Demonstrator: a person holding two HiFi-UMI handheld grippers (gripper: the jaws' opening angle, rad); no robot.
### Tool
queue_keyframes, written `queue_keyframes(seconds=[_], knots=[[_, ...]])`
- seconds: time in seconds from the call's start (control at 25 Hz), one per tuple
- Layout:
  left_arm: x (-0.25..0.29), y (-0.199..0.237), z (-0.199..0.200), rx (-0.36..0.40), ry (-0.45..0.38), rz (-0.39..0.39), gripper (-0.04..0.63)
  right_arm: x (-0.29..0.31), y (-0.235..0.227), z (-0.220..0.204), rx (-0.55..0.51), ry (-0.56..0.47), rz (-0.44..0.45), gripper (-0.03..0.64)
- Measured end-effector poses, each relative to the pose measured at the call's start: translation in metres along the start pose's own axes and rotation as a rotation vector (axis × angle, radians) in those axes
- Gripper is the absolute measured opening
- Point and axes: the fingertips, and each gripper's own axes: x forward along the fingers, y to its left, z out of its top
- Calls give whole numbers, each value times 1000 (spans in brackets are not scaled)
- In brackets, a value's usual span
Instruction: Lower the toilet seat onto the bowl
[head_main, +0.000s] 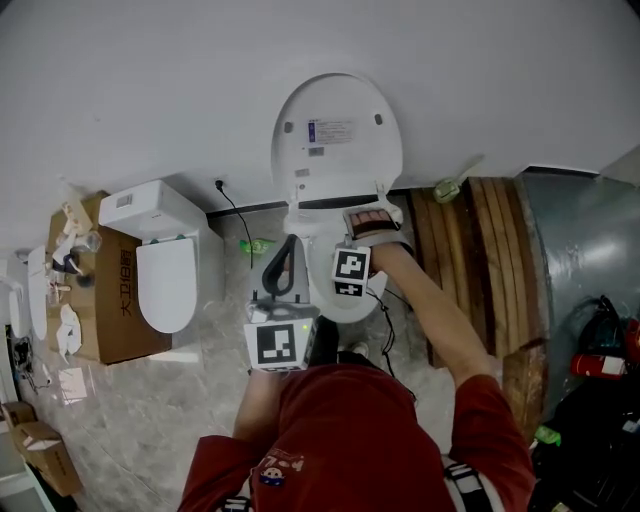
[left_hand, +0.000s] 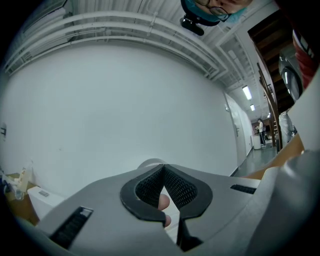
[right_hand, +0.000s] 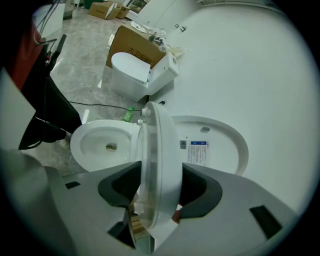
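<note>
The white toilet seat (right_hand: 161, 145) stands on edge, tipped away from the raised lid (right_hand: 220, 145), which leans on the wall. My right gripper (right_hand: 159, 186) is shut on the seat's rim, one pad on each face. Below and to the left lies the open bowl (right_hand: 100, 142). In the head view the right gripper (head_main: 378, 215) sits just under the lid (head_main: 337, 130), above the bowl (head_main: 345, 305). My left gripper (head_main: 287, 245) hangs left of the bowl; in its own view the left gripper (left_hand: 163, 169) is shut on nothing and faces the white wall.
A second toilet (head_main: 165, 260) and a cardboard box (head_main: 110, 300) stand to the left. Wooden planks (head_main: 490, 250) lean at the right, beside a grey machine. A green bottle (head_main: 255, 245) and a black cable lie on the floor by the wall.
</note>
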Motion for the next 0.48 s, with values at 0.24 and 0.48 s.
queue_keyframes(seconds=[0.24,0.48], knots=[[-22,-10,-12,-11,27,15,12,-9,47,4,-26,-1,70,209],[-38,-16,-35,-39,63,32,12,-17,90,10,-16,-26,128,173]])
